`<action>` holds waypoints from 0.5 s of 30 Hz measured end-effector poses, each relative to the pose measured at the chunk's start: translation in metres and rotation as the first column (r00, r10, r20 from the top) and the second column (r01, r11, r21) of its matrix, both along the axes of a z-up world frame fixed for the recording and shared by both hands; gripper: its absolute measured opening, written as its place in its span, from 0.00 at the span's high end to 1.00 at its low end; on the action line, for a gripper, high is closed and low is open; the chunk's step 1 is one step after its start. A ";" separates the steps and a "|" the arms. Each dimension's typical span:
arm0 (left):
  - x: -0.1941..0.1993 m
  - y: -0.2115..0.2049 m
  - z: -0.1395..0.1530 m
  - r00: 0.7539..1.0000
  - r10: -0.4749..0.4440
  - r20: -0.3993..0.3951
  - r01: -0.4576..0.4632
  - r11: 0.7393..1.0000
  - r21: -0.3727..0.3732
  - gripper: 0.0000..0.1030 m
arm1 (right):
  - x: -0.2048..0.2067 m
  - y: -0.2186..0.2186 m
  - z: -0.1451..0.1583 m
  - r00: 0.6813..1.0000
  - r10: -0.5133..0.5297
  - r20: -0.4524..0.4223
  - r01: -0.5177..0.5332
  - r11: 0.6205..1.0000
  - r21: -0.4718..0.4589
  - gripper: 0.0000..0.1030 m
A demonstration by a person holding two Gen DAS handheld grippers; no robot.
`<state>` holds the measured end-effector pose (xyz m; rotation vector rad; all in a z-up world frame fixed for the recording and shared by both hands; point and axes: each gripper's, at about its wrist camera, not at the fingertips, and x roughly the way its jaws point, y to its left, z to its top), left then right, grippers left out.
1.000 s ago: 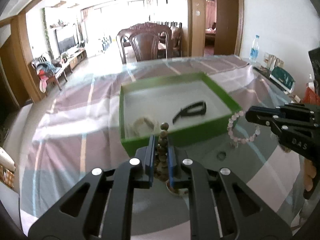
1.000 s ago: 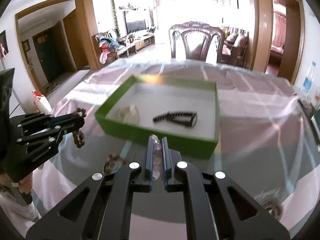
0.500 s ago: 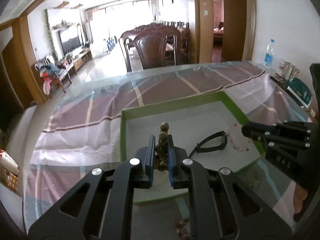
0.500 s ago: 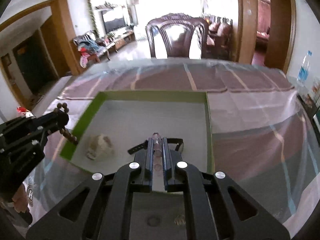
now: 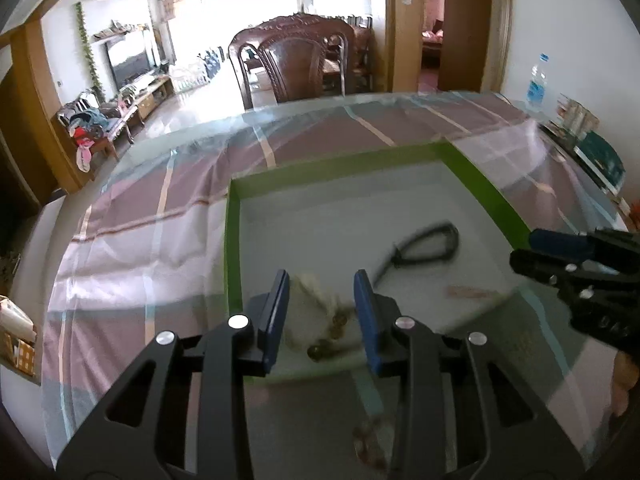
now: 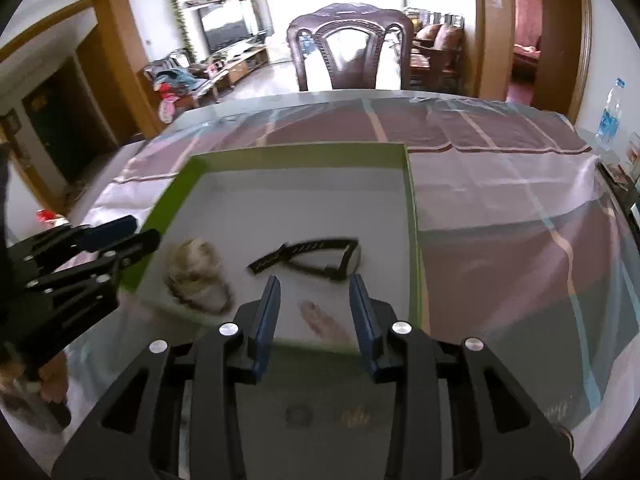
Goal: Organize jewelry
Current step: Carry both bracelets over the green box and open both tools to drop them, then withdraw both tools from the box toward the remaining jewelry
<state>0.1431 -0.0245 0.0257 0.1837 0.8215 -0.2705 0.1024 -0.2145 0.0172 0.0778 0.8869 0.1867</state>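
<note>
A green-walled tray (image 5: 496, 196) (image 6: 412, 208) with a white floor sits on the table. In it lie a black band (image 5: 424, 242) (image 6: 312, 258), a pale bead pile (image 5: 316, 288) (image 6: 196, 272), a brown bead bracelet (image 5: 328, 336) and a blurred pink bead bracelet (image 5: 472, 292) (image 6: 324, 322). My left gripper (image 5: 322, 316) is open above the brown bracelet and pale pile. My right gripper (image 6: 314, 312) is open above the pink bracelet; it also shows at the right of the left wrist view (image 5: 560, 256).
The table has a striped cloth (image 5: 160, 216) under glass. Small loose jewelry pieces lie on the glass near the tray's front (image 5: 370, 444) (image 6: 354, 420). A dark wooden chair (image 6: 352, 52) stands at the far edge. A water bottle (image 5: 536, 84) and boxes stand at right.
Both grippers were shut on bracelets over the tray; now both have opened and the brown and pink bracelets have dropped onto the tray floor.
</note>
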 end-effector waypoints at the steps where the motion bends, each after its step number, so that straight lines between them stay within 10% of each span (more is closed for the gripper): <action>1: -0.012 0.000 -0.001 1.000 -0.025 -0.017 0.026 1.000 0.003 0.67 | -0.011 0.003 0.000 1.000 0.017 -0.008 -0.017 1.000 -0.009 0.65; 15: -0.043 0.006 -0.073 0.980 -0.073 -0.186 0.086 0.994 0.061 0.65 | -0.066 0.090 -0.074 0.913 0.355 -0.200 -0.367 0.930 -0.025 0.65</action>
